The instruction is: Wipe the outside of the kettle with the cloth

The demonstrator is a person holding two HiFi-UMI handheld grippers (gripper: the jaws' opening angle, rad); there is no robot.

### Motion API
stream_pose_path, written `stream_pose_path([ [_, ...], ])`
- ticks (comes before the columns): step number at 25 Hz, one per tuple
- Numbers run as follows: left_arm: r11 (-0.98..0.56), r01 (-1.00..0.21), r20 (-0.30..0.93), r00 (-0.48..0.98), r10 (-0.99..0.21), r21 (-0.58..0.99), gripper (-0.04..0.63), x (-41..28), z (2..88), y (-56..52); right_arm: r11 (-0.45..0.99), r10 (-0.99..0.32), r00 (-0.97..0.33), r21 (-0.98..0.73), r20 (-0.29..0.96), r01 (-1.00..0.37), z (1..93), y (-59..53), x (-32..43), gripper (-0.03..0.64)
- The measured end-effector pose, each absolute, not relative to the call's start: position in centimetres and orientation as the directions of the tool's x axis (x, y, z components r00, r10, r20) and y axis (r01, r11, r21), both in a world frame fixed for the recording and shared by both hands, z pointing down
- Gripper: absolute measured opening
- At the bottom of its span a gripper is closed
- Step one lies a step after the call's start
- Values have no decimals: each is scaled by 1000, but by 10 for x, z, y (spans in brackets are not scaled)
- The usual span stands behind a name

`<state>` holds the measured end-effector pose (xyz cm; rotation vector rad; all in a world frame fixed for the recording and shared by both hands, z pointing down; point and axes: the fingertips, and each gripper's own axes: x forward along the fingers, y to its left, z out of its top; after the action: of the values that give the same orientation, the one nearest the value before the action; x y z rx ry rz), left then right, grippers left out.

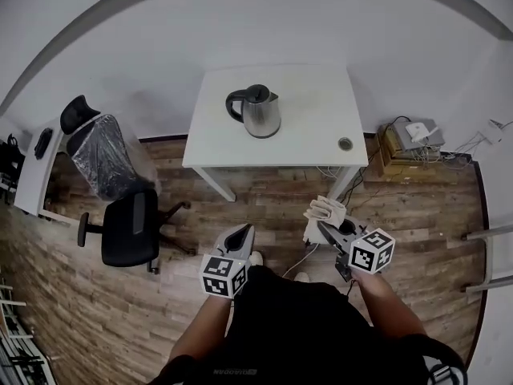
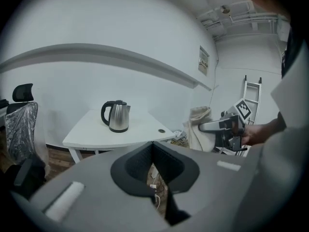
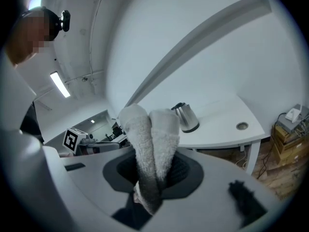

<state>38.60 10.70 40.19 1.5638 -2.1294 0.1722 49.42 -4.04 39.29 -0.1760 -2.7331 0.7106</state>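
Count, head view: one kettle (image 1: 256, 112); one cloth (image 1: 325, 211), folded into two rolls; two grippers, left gripper (image 1: 244, 231) and right gripper (image 1: 318, 225); two marker cubes, one per gripper, left cube (image 1: 222, 275) and right cube (image 1: 372, 250); two tables, white table (image 1: 309, 131) in the middle and side desk (image 1: 36, 175) at the far left edge; one round grommet (image 1: 345, 143) in the white table; two office chairs, black chair (image 1: 132, 227) and plastic-wrapped chair (image 1: 100, 155). Left gripper view: one ladder (image 2: 251, 88); one wall notice (image 2: 203, 61). Right gripper view: one ceiling strip light (image 3: 60, 84).
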Motion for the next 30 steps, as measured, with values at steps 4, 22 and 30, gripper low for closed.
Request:
stream_pose_path([
  [4,311,-938,417,-224,-881,153,6,401,381,119,871,198,-952,-486,231,64,376,-11,509,97],
  [22,159,-971,381,-81,-921,177,6,328,369,187,935,-55,-956,-322,287,-151,362,81,467,97],
  [30,124,-974,373,-45,-927,190,6,334,373,174,942,-63,-951,-296,304,-157,355,75,465,97],
])
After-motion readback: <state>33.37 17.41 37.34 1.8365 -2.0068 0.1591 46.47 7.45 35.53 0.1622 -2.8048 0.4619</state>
